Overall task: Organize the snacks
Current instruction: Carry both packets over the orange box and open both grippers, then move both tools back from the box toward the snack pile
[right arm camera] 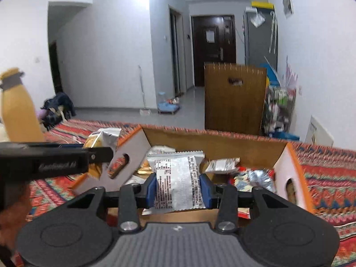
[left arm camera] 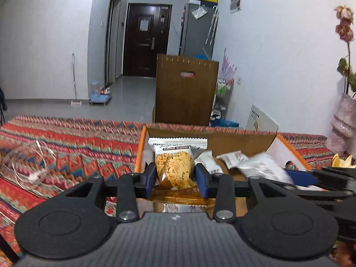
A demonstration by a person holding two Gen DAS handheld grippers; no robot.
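Observation:
My left gripper is shut on a clear-fronted snack packet with a golden crumbly cake inside. It hangs over the near left part of an open cardboard box with orange-edged white flaps. My right gripper is shut on a silver snack packet with its printed back towards me, above the same box. Several small silver packets lie inside the box. In the right wrist view the left gripper's body shows at the left. The right gripper's side is blurred at the right of the left wrist view.
The box stands on a table with a red patterned cloth. A clear plastic wrapper lies on the cloth at the left. A yellow bottle stands far left, a vase with dried flowers far right. A brown board stands behind the table.

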